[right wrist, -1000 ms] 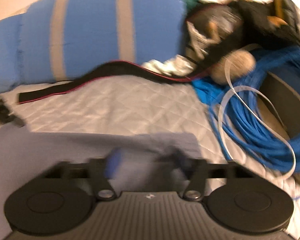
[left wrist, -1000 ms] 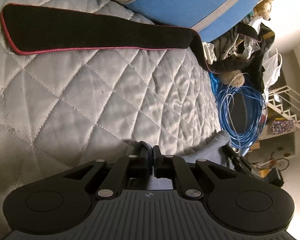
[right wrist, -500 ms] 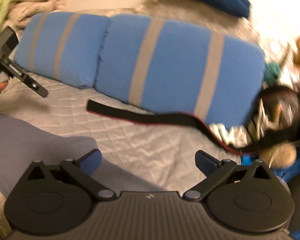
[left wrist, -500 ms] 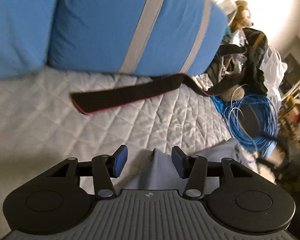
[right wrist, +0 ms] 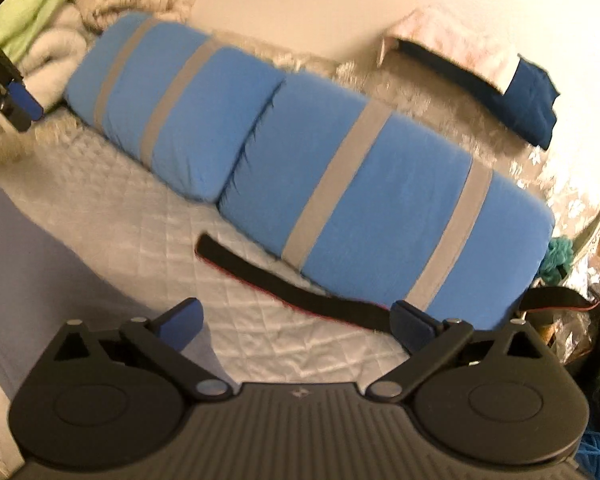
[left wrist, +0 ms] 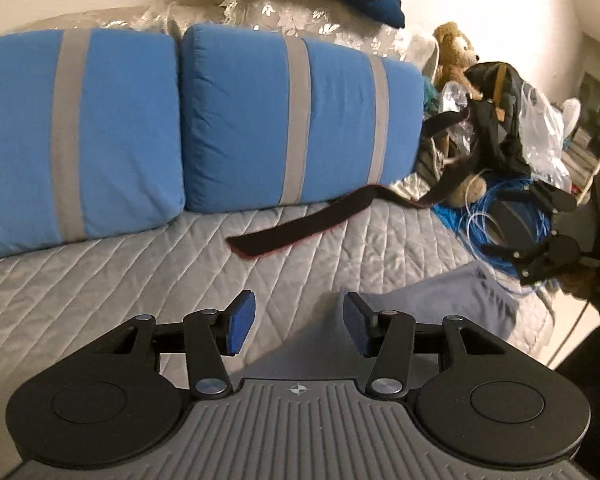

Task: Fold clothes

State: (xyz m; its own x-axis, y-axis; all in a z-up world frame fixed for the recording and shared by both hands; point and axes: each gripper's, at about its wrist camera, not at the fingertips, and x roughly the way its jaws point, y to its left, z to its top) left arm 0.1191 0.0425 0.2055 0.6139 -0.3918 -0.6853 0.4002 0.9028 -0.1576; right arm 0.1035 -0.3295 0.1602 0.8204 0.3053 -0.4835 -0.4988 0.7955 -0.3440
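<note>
Both tools were spread wide and held nothing: the left gripper (left wrist: 296, 322) hovered over the grey-blue garment (left wrist: 432, 308), which lay on the quilted bed (left wrist: 100, 280) from 6 to 3 o'clock. The right gripper (right wrist: 296, 320) pointed at the black strap (right wrist: 284, 284). Judged risk: snagging that strap instead of the cloth.

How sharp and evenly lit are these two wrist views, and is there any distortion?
Left wrist: mostly sharp, though the black strap smears slightly; fisheye bends the blue cushions; the wall at upper right washes out. Right wrist: motion-blurred throughout, with soft cushion edges and a warm cast; only the right gripper stays crisp.
</note>
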